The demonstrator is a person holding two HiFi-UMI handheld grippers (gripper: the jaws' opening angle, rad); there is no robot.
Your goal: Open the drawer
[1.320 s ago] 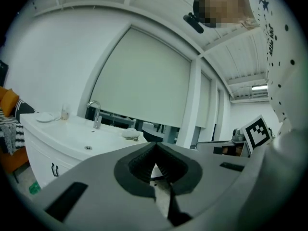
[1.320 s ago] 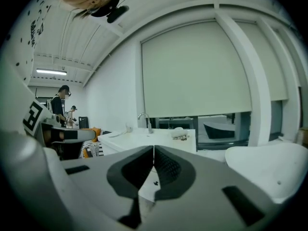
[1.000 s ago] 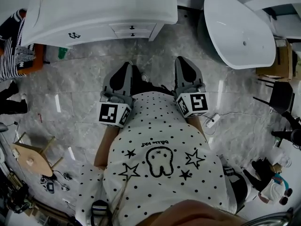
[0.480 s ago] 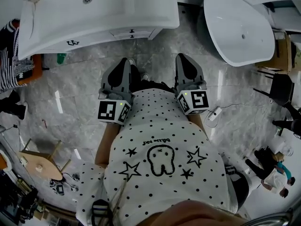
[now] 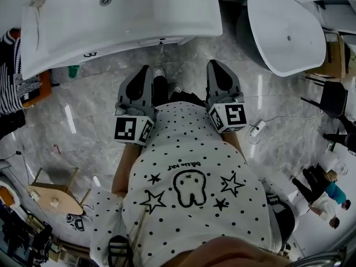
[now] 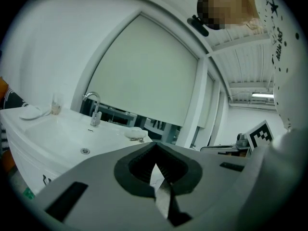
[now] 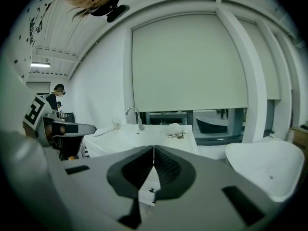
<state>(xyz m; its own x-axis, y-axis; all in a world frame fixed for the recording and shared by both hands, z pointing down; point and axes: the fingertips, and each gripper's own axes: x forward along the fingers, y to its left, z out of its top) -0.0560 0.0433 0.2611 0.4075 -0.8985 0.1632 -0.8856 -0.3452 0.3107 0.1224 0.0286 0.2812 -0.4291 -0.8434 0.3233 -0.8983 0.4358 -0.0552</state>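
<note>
A white vanity (image 5: 128, 15) with a sink stands ahead of me at the top of the head view. Its countertop edge hides most of the drawer fronts; only a small dark drawer handle (image 5: 162, 40) and a cabinet pull (image 5: 90, 54) show. My left gripper (image 5: 143, 71) is shut and holds nothing, a short way in front of the vanity. My right gripper (image 5: 213, 65) is likewise shut and empty, level beside it. In the left gripper view, the left gripper (image 6: 155, 152) points at the sink top and faucet (image 6: 94, 107). Below the right gripper (image 7: 153, 150), a dark handle (image 7: 151, 190) shows.
A white freestanding tub (image 5: 286, 29) sits to the right of the vanity. A wooden stool (image 5: 53, 196) stands at lower left. There is striped and orange fabric (image 5: 22, 88) at far left and a black chair (image 5: 334, 102) at the right. People (image 5: 325, 188) stand at lower right. A cable and power strip (image 5: 257, 128) lie on the marble floor.
Both grippers have moved forward toward the vanity, staying shut. The countertop now covers most of the drawer fronts that showed fully a second ago.
</note>
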